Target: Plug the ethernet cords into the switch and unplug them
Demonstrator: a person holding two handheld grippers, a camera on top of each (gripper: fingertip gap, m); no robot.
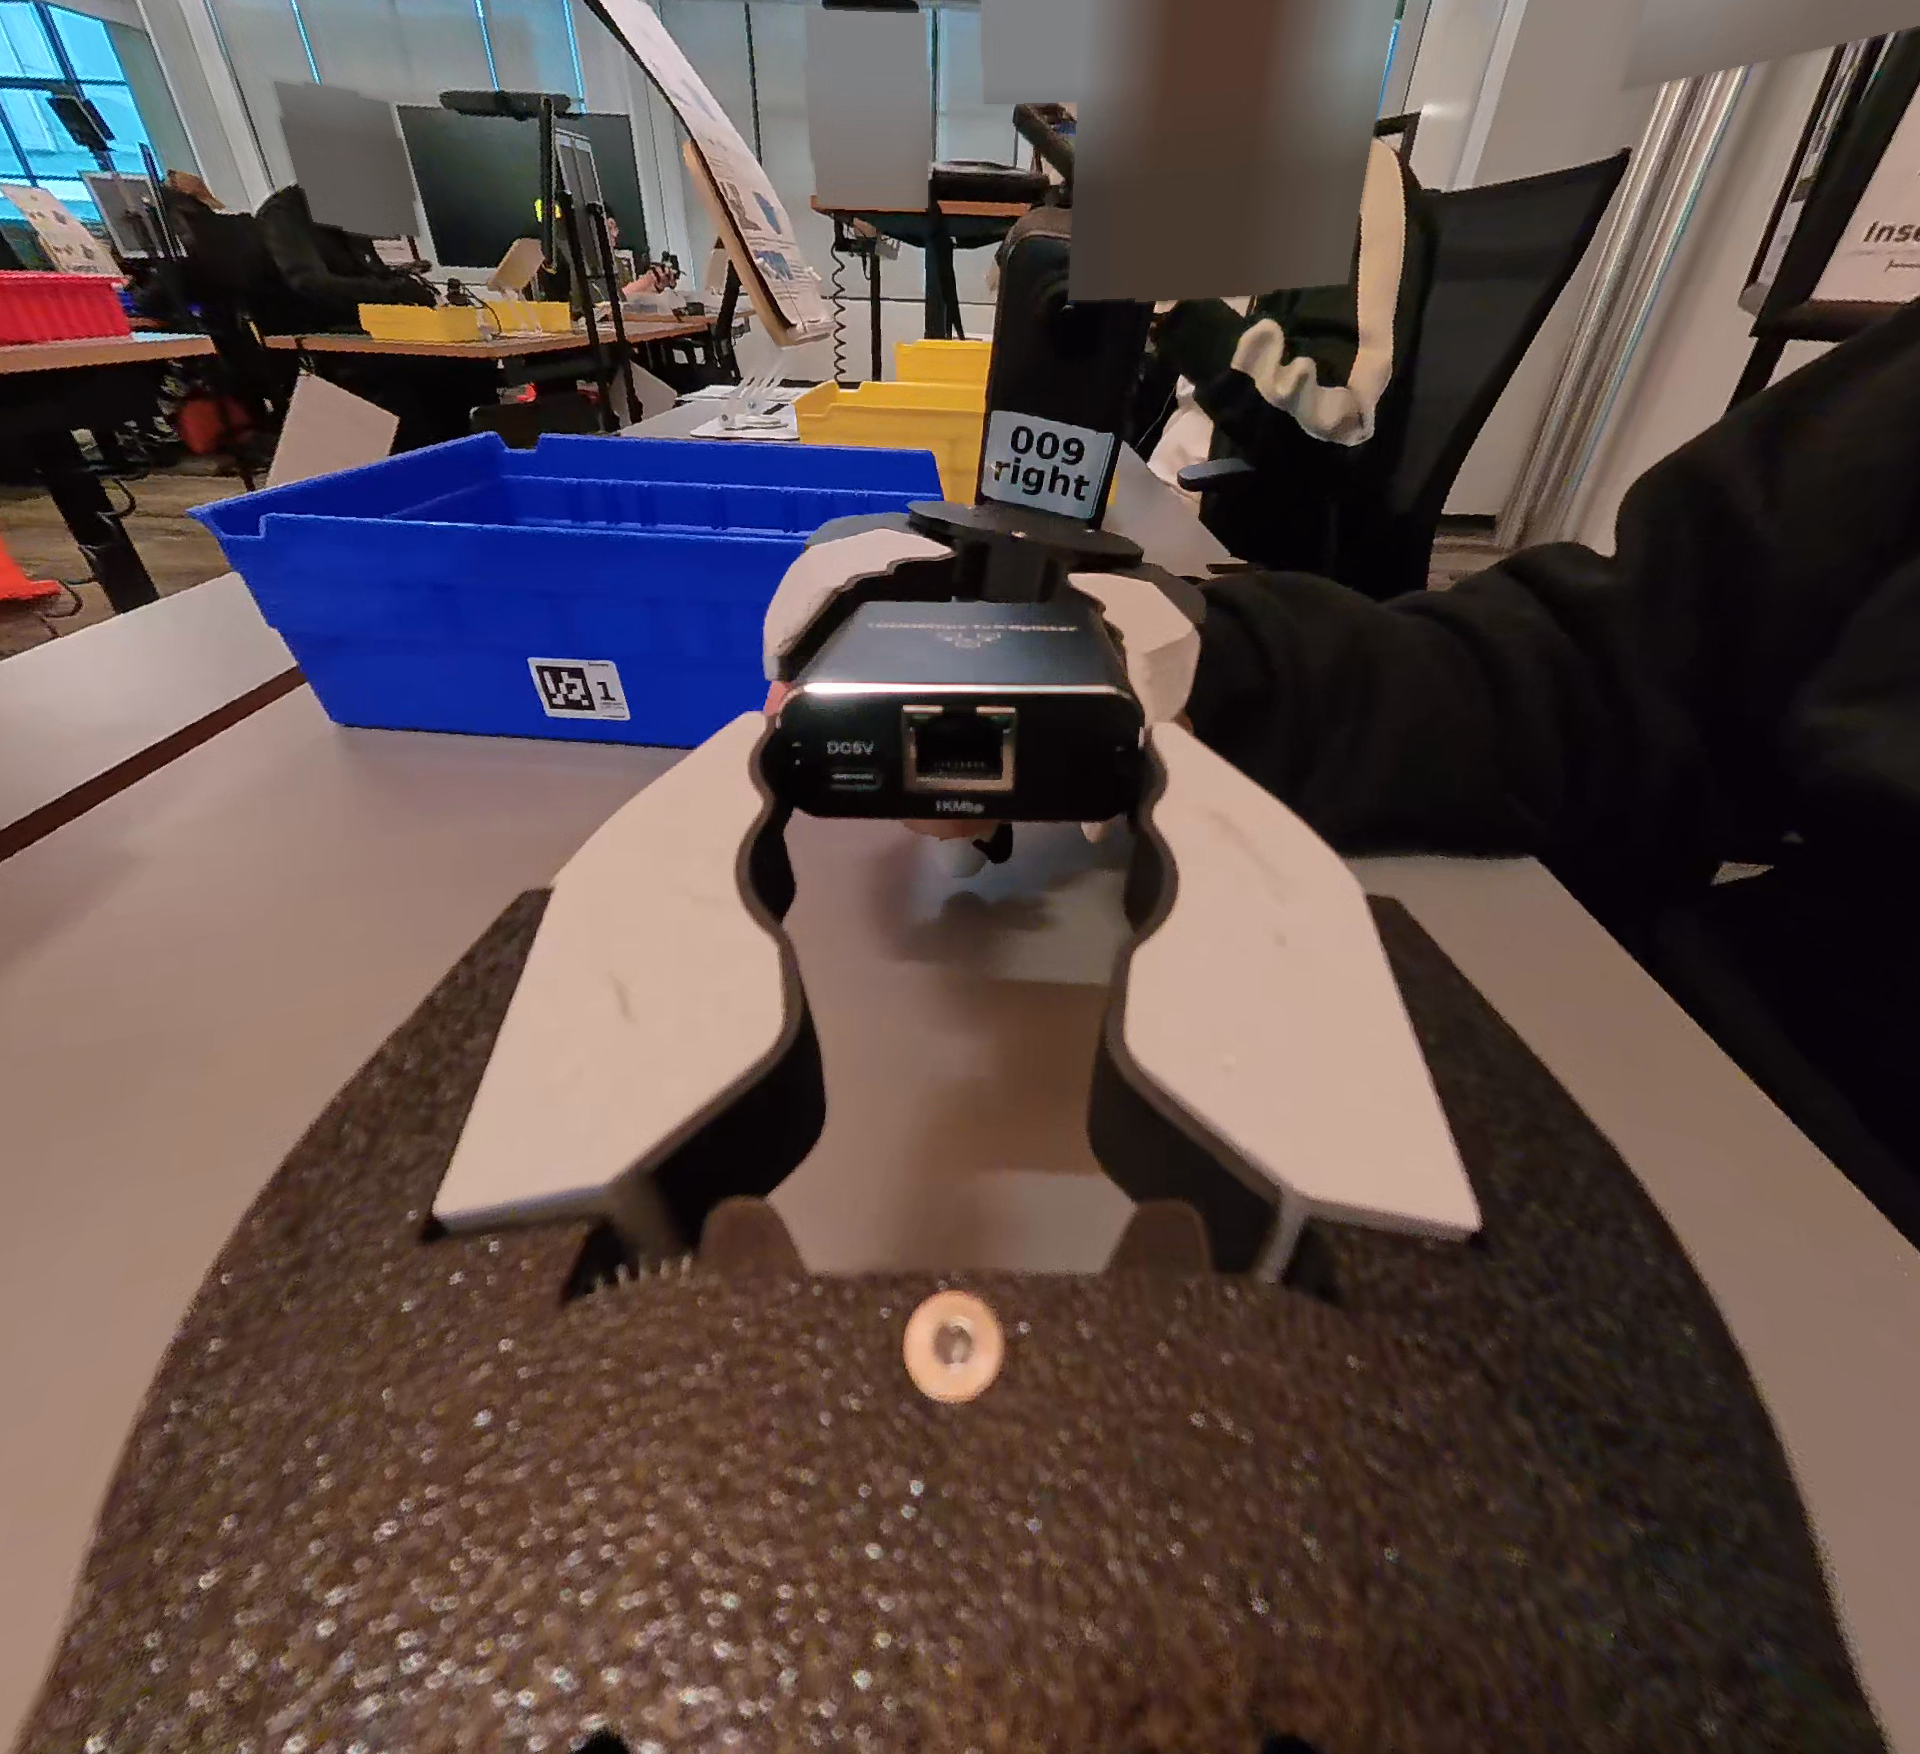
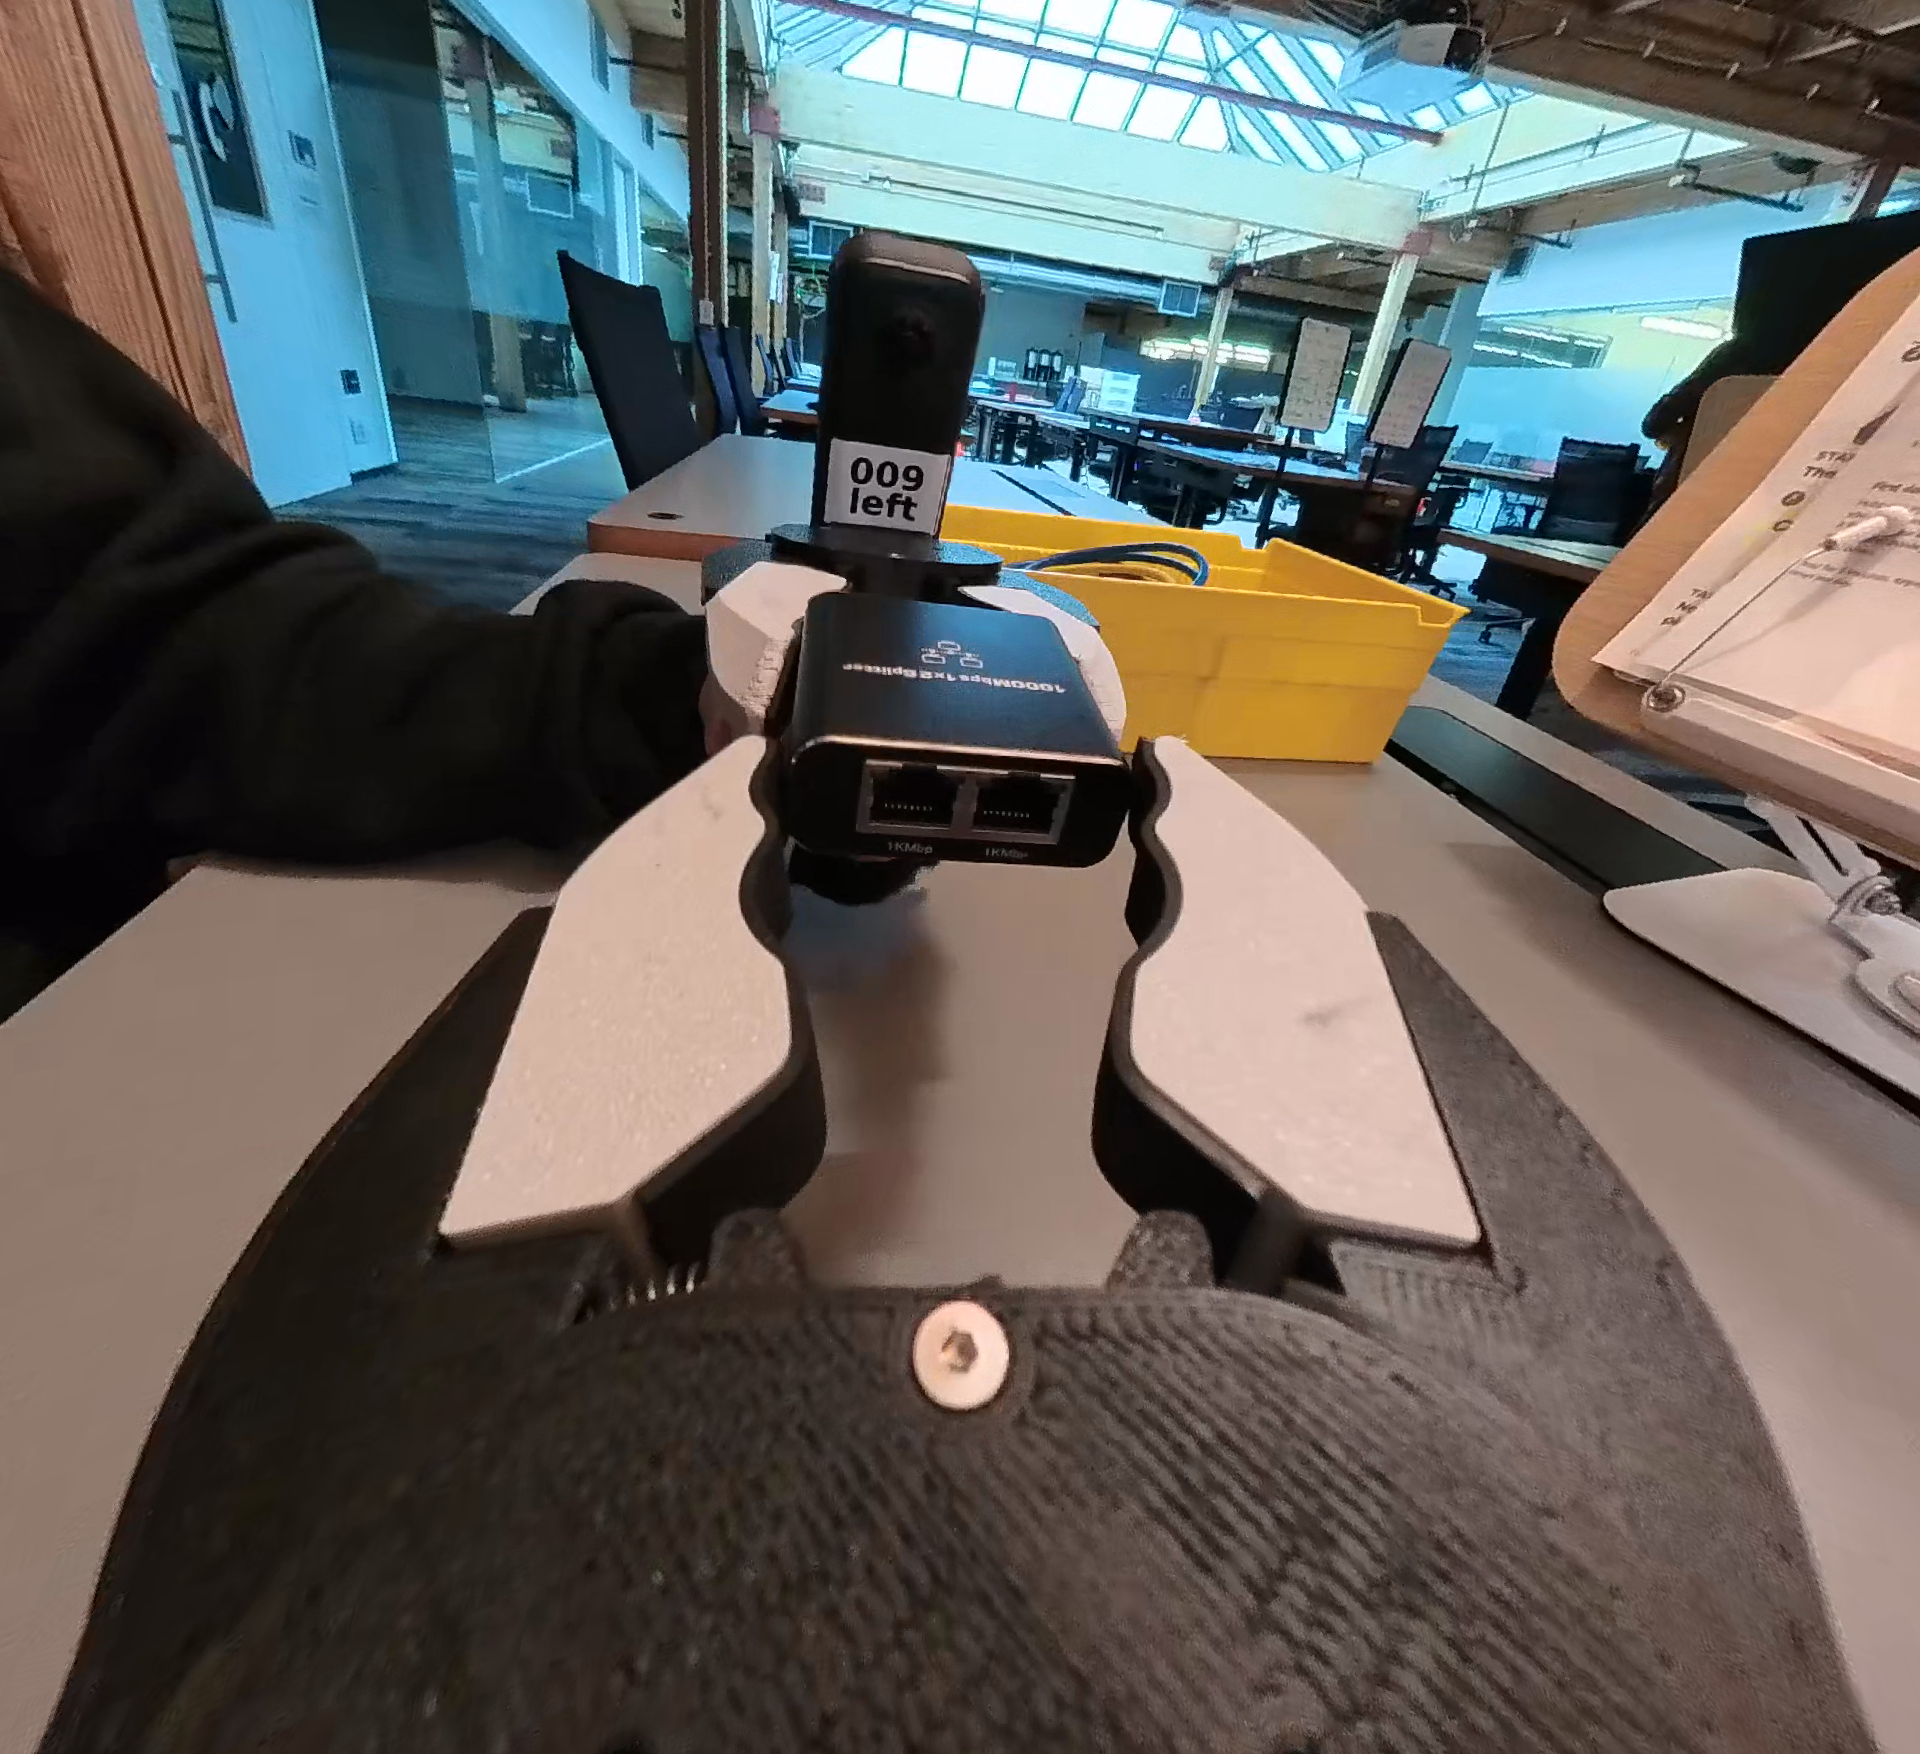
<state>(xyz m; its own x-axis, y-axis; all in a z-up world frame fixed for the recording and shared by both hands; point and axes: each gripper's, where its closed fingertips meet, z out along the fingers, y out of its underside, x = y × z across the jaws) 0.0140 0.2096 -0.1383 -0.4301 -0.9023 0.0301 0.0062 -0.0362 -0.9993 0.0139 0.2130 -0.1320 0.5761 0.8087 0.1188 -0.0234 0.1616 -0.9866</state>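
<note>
The switch is a small black metal box held just above the grey table. My left gripper is shut on its near end, where one empty ethernet port and a small power port face the camera. My right gripper is shut on the opposite end of the switch, where two empty ports face the camera. Each gripper shows beyond the switch in the other's view, its white fingers clasping the box. Blue and yellow cords lie in a yellow bin behind.
A blue bin stands on the table to the left in the left wrist view, with yellow bins behind it. A wooden document stand on a white base is at the right. A black sleeve reaches in from the side.
</note>
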